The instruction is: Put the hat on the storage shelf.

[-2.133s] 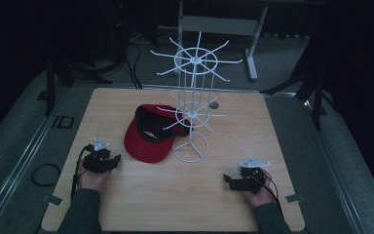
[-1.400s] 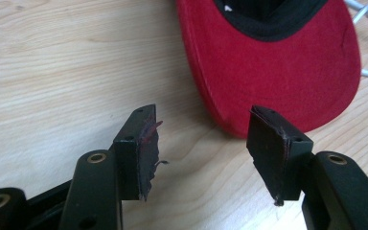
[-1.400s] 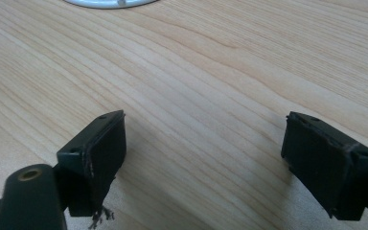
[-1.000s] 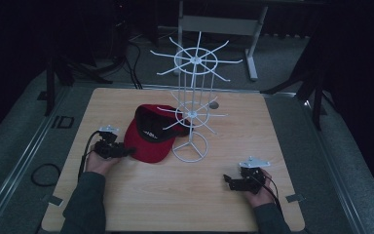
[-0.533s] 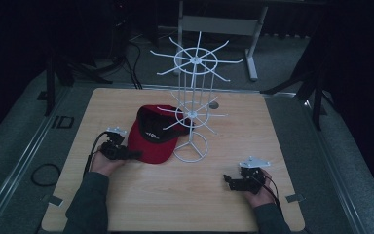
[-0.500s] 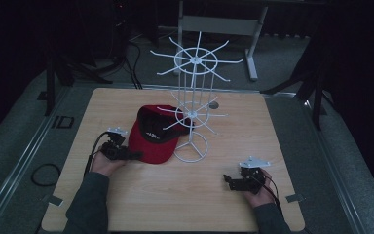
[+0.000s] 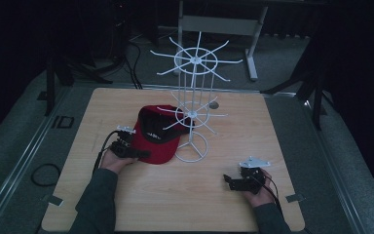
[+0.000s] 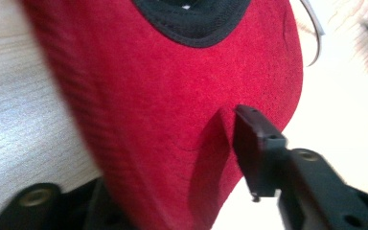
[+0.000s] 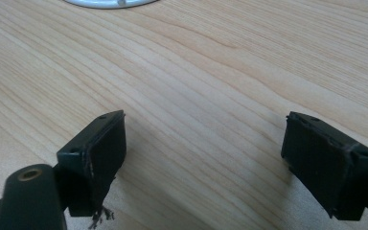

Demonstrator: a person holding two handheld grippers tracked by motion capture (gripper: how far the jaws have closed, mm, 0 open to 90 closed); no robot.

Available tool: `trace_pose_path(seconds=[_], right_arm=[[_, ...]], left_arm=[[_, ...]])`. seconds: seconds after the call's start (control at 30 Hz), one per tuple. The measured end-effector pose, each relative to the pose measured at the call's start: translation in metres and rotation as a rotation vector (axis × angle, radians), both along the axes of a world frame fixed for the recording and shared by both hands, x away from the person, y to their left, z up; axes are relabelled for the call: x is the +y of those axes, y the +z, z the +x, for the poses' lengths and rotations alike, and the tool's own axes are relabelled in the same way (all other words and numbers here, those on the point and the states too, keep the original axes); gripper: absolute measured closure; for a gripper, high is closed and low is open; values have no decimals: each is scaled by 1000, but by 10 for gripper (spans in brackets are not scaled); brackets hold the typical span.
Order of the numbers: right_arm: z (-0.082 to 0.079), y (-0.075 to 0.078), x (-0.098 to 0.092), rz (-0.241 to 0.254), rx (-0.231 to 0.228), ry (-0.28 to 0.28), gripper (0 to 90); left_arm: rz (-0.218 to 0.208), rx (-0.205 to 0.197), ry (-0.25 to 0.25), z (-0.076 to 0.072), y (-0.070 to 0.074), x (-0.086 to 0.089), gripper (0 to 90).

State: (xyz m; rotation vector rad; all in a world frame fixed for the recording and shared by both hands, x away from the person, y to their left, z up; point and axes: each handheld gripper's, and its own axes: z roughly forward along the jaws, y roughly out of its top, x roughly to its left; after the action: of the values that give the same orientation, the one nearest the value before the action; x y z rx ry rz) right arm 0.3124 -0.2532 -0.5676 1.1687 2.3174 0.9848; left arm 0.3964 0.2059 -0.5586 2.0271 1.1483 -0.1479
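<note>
A red cap (image 7: 156, 136) with a black lining lies on the wooden table (image 7: 126, 204), left of a white wire rack (image 7: 191, 117). My left gripper (image 7: 135, 153) is at the near edge of the cap's brim (image 8: 182, 124). In the left gripper view the brim lies between the jaws. One black fingertip (image 8: 256, 143) presses on the red fabric and dents it. The other jaw is hidden under the brim. My right gripper (image 7: 234, 183) rests low over bare wood at the near right. It is open, with nothing between its fingers (image 9: 100, 158).
The rack's round base ring (image 7: 193, 146) sits on the table right of the cap, and its edge (image 9: 110, 3) shows ahead of the right gripper. Its spokes reach out over the cap. A cable (image 7: 44, 173) lies on the floor at the left.
My left gripper has moved right, from the table's near left up to the cap's brim, and has stayed there for the last half second. The right gripper has not moved.
</note>
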Motion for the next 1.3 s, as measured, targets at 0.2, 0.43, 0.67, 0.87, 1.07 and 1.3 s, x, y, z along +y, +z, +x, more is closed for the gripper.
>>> trace_pose_path(seconds=[0.2, 0.43, 0.67, 0.87, 1.07, 1.3], right_arm=[[0, 0, 0, 0, 0, 0, 153], [0, 0, 0, 0, 0, 0, 153], [0, 0, 0, 0, 0, 0, 153], [0, 0, 0, 0, 0, 0, 153], [0, 0, 0, 0, 0, 0, 153], [0, 0, 0, 0, 0, 0, 153]], left_arm=[[-11, -40, -11, -7, 10, 1, 774], [12, -122, 41, -22, 15, 8, 820], [22, -238, 138, -38, 19, 21, 851], [4, -268, 199, -43, 17, 31, 853], [-5, -321, 258, -48, 22, 37, 855], [12, -373, 306, -52, 29, 39, 857]])
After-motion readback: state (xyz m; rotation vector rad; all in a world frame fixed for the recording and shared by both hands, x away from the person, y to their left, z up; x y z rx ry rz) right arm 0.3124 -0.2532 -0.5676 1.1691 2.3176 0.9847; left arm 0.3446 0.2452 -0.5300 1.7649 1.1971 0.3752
